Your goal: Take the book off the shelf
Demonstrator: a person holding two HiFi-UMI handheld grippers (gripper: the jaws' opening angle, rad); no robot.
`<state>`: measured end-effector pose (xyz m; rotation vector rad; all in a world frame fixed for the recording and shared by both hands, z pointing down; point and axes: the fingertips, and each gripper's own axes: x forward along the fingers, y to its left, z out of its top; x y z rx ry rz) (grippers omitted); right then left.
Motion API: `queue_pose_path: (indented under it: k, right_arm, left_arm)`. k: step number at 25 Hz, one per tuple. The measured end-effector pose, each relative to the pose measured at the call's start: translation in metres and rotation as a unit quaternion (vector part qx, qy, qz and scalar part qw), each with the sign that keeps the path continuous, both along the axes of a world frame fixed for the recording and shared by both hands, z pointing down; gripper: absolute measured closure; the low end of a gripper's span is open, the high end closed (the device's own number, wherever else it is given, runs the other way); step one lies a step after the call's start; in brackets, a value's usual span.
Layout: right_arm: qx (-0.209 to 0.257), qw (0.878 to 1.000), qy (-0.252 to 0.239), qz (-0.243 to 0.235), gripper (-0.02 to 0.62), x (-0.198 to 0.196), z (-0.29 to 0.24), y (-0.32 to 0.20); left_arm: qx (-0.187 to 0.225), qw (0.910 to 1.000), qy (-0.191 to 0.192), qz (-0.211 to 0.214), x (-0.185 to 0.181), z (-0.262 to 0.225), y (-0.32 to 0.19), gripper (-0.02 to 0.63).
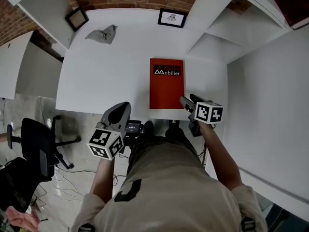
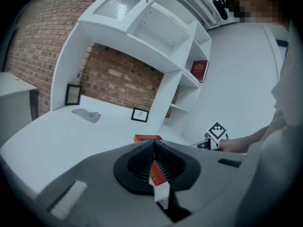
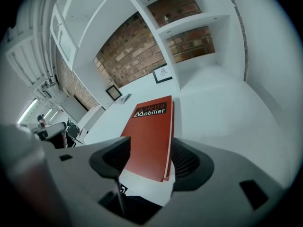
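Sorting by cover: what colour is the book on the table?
The book is red, black title band; clearest in the right gripper view.

Thin red book [image 1: 166, 83], closed, lying flat on white desk [image 1: 106, 71], front cover up. Dark band with white lettering "Mobilier" across far end of cover. Long sides square to desk's front edge, near short end close to that edge. Clear of white shelf [image 1: 217, 33] just to right.
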<state>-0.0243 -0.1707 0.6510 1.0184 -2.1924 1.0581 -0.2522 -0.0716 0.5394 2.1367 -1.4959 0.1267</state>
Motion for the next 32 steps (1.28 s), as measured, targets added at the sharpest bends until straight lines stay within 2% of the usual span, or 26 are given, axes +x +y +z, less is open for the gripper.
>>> queue_pose_path:
  k: [8,13,16,19,21,22,23,24,28,32]
  right_arm:
    - [-0.036,0.999,0.033,0.001,0.356,0.003,0.022,0.019]
    - [-0.053,0.998,0.039,-0.010,0.357,-0.001,0.035,0.027]
    - [-0.049,0.998,0.033,-0.011,0.356,-0.001,0.036,0.029]
    - [-0.039,0.999,0.014,-0.004,0.359,0.000,0.026,0.033]
    - [-0.034,0.999,-0.002,-0.004,0.394,0.003,0.018,0.040]
    - [-0.031,0.999,-0.013,-0.006,0.455,0.005,0.013,0.045]
    - [-0.028,0.999,-0.027,-0.009,0.548,0.008,0.007,0.050]
    - [-0.023,0.999,-0.047,-0.011,0.563,0.009,-0.001,0.055]
    - [0.002,0.991,-0.134,-0.011,0.578,0.017,-0.038,0.071]
    - [0.017,0.988,-0.156,-0.013,0.578,0.037,-0.061,0.095]
  left_arm:
    - [-0.006,0.9998,0.003,0.019,0.011,0.003,-0.001,0.601]
    - [-0.001,0.9999,-0.007,0.012,0.010,-0.003,0.004,0.601]
    - [-0.001,0.9999,-0.011,0.006,0.011,-0.006,0.010,0.601]
    - [-0.003,0.9998,-0.016,0.007,0.017,-0.008,0.015,0.601]
    - [-0.002,0.9998,-0.017,0.011,0.025,-0.011,0.016,0.601]
    - [-0.001,0.9997,-0.018,0.015,0.030,-0.013,0.016,0.601]
    - [0.001,0.9996,-0.019,0.019,0.036,-0.014,0.015,0.601]
    - [0.004,0.9995,-0.021,0.024,0.042,-0.016,0.014,0.601]
    - [0.019,0.9982,-0.029,0.050,0.068,-0.020,0.007,0.601]
    - [0.017,0.9966,-0.031,0.074,0.103,-0.021,0.011,0.601]
